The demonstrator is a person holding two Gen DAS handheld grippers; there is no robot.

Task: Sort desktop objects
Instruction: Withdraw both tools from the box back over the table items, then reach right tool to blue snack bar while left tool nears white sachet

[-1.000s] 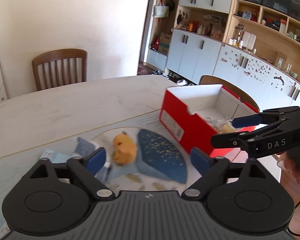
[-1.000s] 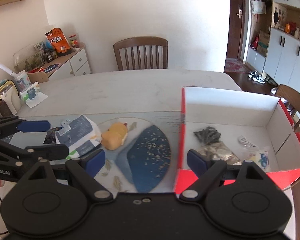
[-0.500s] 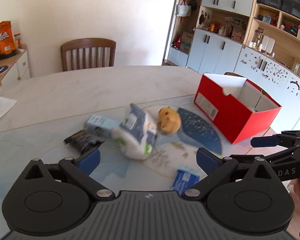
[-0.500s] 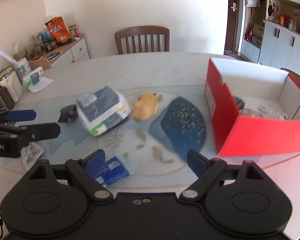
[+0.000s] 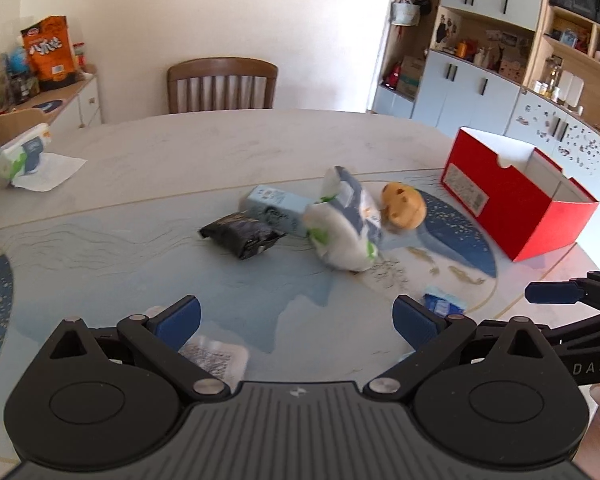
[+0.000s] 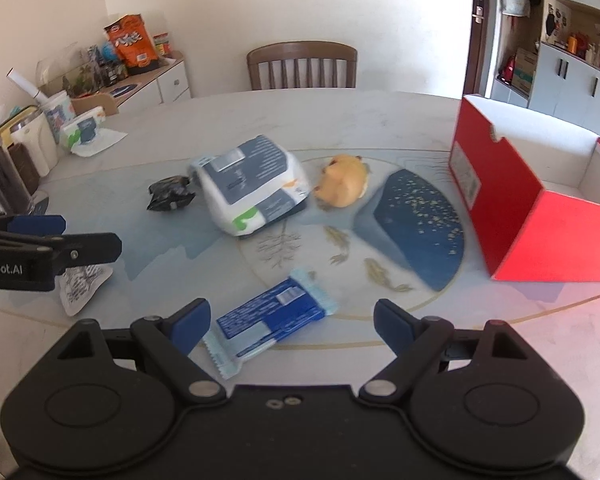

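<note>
A white and blue tissue pack (image 6: 252, 184) lies mid-table, with a yellow plush toy (image 6: 344, 186) to its right and a black crumpled packet (image 6: 170, 198) to its left. A pale blue carton (image 5: 274, 208) lies behind the pack. A blue snack bar wrapper (image 6: 268, 320) lies just ahead of my right gripper (image 6: 292, 320), which is open with nothing between its fingers. My left gripper (image 5: 296, 316) is open too, above a white sachet (image 5: 214, 358). The red box (image 6: 536, 208) stands open at the right.
A wooden chair (image 6: 302, 66) stands behind the table. A sideboard (image 6: 140, 80) with snack bags and jars runs along the left wall, and a tissue pack on a napkin (image 6: 86, 134) lies at the table's left edge. Cabinets (image 5: 480, 92) fill the right wall.
Both grippers have drawn back from the red box towards the table's near edge and sunk lower. The box now sits far right, and the snack bar and sachet have come into view.
</note>
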